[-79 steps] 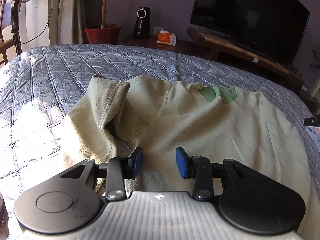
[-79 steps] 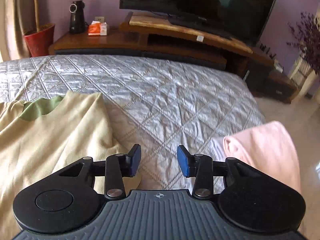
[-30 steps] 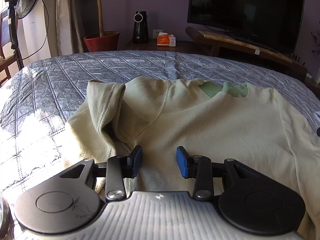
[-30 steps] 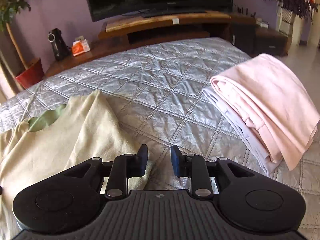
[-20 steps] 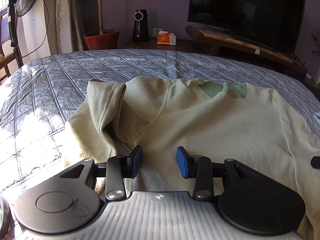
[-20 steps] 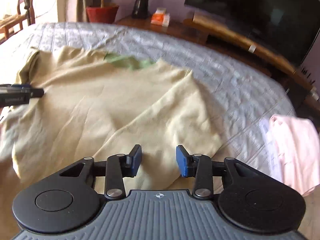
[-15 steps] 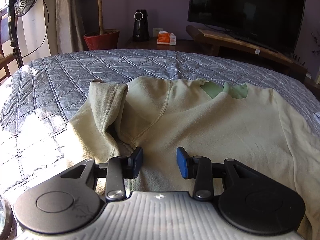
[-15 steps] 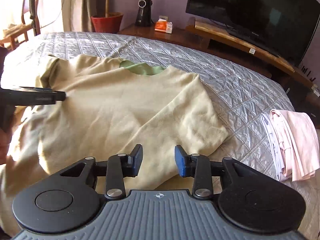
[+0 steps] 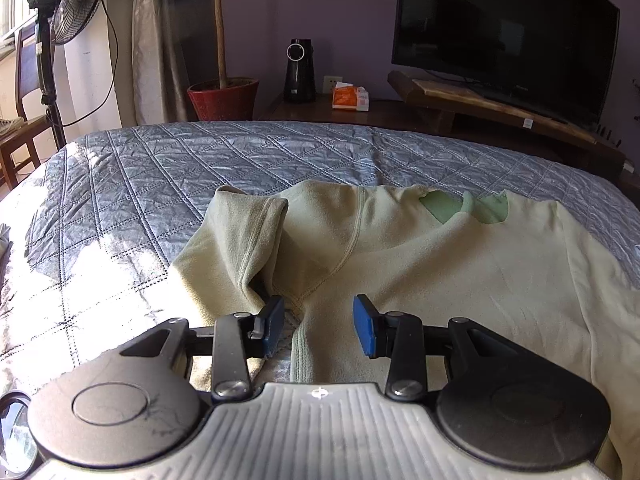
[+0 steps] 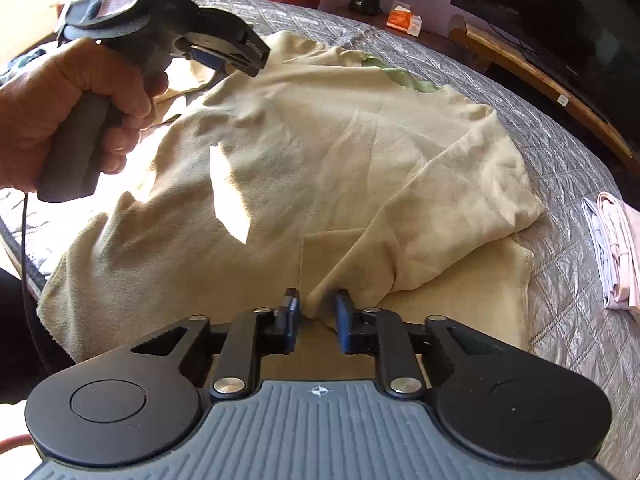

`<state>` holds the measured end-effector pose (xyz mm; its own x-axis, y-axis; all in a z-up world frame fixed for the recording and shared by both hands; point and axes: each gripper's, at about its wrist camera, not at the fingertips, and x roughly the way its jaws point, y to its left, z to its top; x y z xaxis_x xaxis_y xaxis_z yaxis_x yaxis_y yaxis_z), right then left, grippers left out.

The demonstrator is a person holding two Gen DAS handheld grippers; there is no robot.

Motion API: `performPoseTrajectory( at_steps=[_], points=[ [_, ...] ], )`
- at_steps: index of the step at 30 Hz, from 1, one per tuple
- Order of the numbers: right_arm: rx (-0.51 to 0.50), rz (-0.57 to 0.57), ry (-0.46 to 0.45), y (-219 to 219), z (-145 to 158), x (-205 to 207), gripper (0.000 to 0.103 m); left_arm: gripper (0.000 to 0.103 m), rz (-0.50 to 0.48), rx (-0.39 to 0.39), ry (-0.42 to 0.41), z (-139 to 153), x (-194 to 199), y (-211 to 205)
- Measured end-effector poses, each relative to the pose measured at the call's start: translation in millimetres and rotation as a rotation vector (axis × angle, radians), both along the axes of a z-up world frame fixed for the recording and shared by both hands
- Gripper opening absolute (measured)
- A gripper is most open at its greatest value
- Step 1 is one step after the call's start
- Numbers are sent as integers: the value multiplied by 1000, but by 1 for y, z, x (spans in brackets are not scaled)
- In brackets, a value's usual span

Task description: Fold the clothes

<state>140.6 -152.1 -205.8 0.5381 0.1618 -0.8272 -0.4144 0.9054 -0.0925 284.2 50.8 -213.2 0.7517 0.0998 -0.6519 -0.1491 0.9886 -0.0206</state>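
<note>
Quilted grey bedding (image 9: 200, 168) is seen bearing a cream sweatshirt (image 10: 320, 140), spread and barely folded beside a finished pile of folded clothes (image 10: 616, 248); the right gripper (image 10: 316, 316) is partly closed around a sleeve end, ungripped, the left gripper (image 9: 319, 330) spread wide, grasping nothing.

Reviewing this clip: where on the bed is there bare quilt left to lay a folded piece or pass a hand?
Bare quilt runs between the yellow shirt and the bed's far edge, and along the sunlit strip at the shirt's left sleeve. A narrower strip separates the shirt from the folded pink stack. The shirt, left gripper and right gripper crowd the near side.
</note>
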Motion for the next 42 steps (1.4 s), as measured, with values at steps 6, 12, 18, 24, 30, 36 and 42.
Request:
performPoseTrajectory(
  at_steps=[6, 12, 18, 24, 30, 36, 42],
  points=[
    [25, -110, -78, -28, 25, -10, 0, 35, -1, -12, 0, 0, 0, 0],
    [-211, -60, -272, -47, 83, -22, 0, 35, -5, -23, -6, 1, 0, -1],
    [-433, 280, -405, 1, 89, -29, 3, 36, 6, -28, -8, 2, 1, 0],
    [-267, 611, -73, 75, 19, -43, 17, 36, 27, -32, -9, 1, 3, 10],
    [-126, 304, -154, 34, 39, -22, 58, 36, 47, -37, -19, 3, 3, 16],
    [-221, 269, -47, 3, -1, -16, 56, 36, 63, -24, -44, 7, 2, 19],
    [-137, 232, -22, 2, -12, -10, 6, 36, 47, -15, -35, 5, 2, 15]
  ],
)
